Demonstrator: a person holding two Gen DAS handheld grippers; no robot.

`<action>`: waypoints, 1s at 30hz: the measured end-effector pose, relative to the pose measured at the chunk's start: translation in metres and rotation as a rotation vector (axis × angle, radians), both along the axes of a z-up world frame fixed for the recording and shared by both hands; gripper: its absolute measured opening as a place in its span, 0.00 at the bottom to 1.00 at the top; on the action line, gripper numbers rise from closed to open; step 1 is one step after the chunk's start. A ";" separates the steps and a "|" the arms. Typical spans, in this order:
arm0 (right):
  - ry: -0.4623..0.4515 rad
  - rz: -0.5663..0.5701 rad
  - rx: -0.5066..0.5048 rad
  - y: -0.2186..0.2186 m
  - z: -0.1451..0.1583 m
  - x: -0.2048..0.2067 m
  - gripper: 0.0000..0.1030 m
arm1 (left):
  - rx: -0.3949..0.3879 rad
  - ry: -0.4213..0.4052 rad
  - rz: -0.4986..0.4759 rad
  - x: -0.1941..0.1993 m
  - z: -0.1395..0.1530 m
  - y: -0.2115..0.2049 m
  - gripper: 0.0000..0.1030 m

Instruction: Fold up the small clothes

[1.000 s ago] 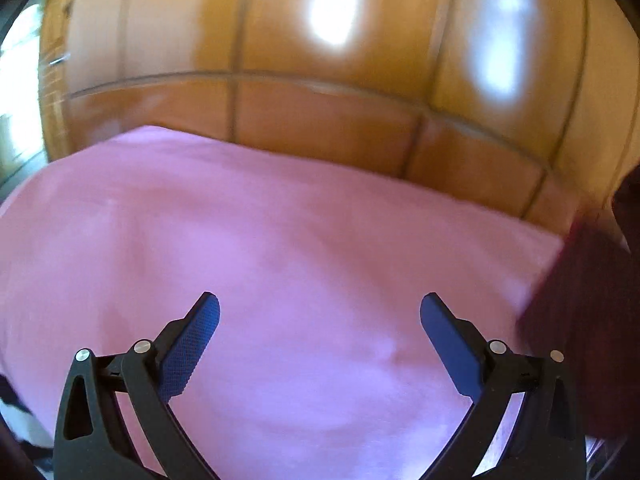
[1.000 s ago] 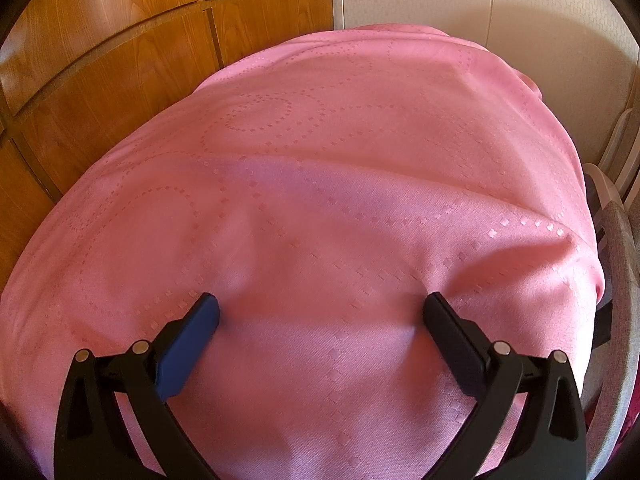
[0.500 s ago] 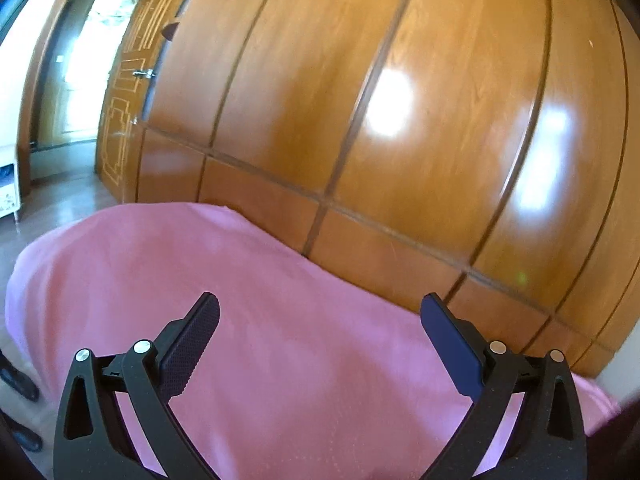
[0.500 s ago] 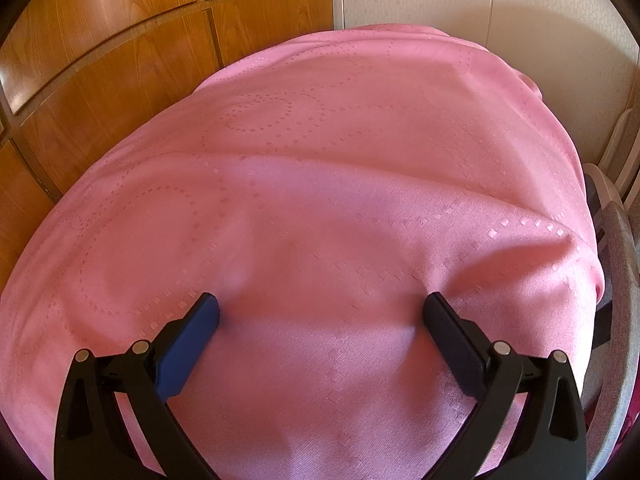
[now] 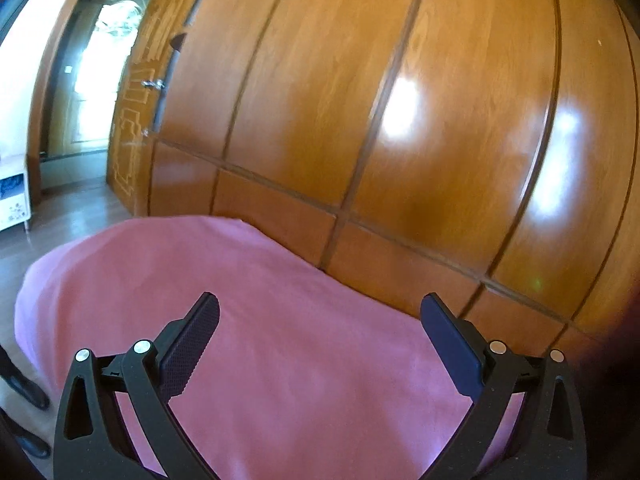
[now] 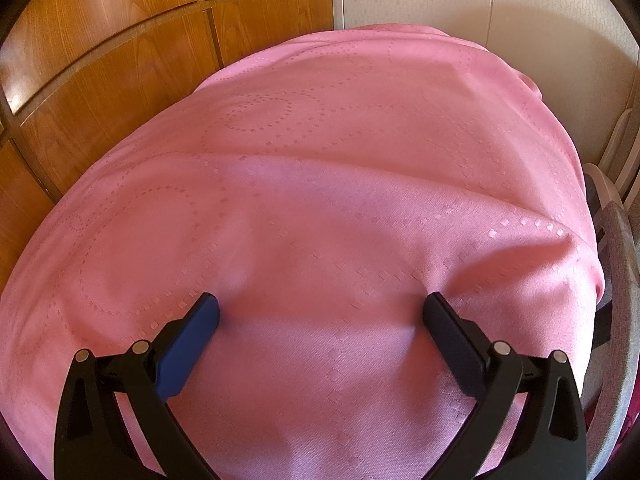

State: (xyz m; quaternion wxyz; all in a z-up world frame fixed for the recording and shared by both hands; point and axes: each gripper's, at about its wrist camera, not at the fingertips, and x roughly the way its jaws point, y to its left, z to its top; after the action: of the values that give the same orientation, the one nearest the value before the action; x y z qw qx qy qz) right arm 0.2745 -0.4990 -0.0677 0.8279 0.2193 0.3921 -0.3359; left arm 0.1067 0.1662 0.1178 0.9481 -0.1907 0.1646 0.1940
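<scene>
While both grippers stand wide and empty, no garment shows in either view. The right gripper (image 6: 320, 316) presses its fingertips against the pink tablecloth (image 6: 340, 184); closing there would likely bunch it. Only the left gripper (image 5: 320, 316) view shows the doorway (image 5: 100, 80); only the right shows a chair (image 6: 616, 264).

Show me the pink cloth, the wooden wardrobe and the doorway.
pink cloth (image 6: 340, 200): right wrist view, patterned middle.
wooden wardrobe (image 5: 460, 120): left wrist view, glossy upper panel.
doorway (image 5: 100, 80): left wrist view, bright opening.
</scene>
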 end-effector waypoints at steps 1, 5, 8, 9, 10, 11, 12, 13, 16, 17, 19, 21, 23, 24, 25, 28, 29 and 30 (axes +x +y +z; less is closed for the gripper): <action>0.000 0.000 0.000 0.000 0.000 0.000 0.98 | -0.003 0.006 -0.012 0.003 -0.002 -0.003 0.97; 0.000 0.000 0.000 0.000 0.000 0.000 0.98 | -0.016 0.071 -0.078 0.019 -0.022 -0.024 0.97; 0.001 0.000 0.000 0.000 0.000 0.000 0.98 | -0.024 0.124 -0.127 0.029 -0.039 -0.040 0.97; 0.000 0.000 -0.001 0.000 0.000 0.000 0.98 | -0.029 0.139 -0.146 0.031 -0.045 -0.047 0.97; 0.001 0.000 -0.001 0.001 0.000 0.000 0.98 | -0.031 0.147 -0.152 0.031 -0.049 -0.051 0.97; 0.000 0.000 -0.001 0.001 0.000 0.000 0.98 | -0.033 0.161 -0.163 0.033 -0.053 -0.056 0.97; 0.001 0.001 -0.001 0.001 0.000 0.001 0.98 | -0.037 0.179 -0.178 0.035 -0.058 -0.062 0.97; 0.001 0.001 -0.001 0.001 0.000 0.000 0.98 | -0.043 0.189 -0.190 0.036 -0.060 -0.066 0.97; 0.001 0.000 -0.001 0.001 0.000 0.001 0.98 | -0.031 0.208 -0.226 0.037 -0.063 -0.080 0.97; 0.000 0.000 -0.001 0.001 0.000 0.000 0.98 | -0.020 0.209 -0.238 0.036 -0.061 -0.084 0.97; 0.001 0.001 -0.001 0.001 0.000 0.000 0.98 | 0.003 0.194 -0.244 0.033 -0.056 -0.088 0.97; 0.001 0.000 -0.001 0.001 0.000 0.000 0.98 | 0.024 0.171 -0.244 0.029 -0.046 -0.087 0.97; 0.000 0.001 -0.001 0.001 0.000 0.000 0.98 | 0.033 0.132 -0.228 0.026 -0.033 -0.082 0.97; 0.001 0.001 -0.001 0.001 0.000 0.001 0.98 | 0.035 0.117 -0.221 0.024 -0.029 -0.080 0.97; 0.001 0.001 -0.001 0.001 0.000 0.001 0.98 | 0.036 0.106 -0.216 0.025 -0.026 -0.076 0.97; 0.001 0.001 -0.001 0.001 0.000 0.001 0.98 | 0.016 0.082 -0.209 0.022 -0.019 -0.074 0.97; 0.001 0.001 -0.001 0.001 0.000 0.000 0.98 | 0.001 0.084 -0.217 0.022 -0.020 -0.075 0.97; 0.001 0.001 -0.001 0.001 0.000 0.001 0.98 | -0.007 0.092 -0.228 0.022 -0.022 -0.077 0.97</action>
State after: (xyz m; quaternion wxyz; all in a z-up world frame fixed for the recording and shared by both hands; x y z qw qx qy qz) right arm 0.2751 -0.4982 -0.0679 0.8279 0.2187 0.3923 -0.3358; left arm 0.1289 0.0888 0.0956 0.9548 -0.1649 0.2294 0.0927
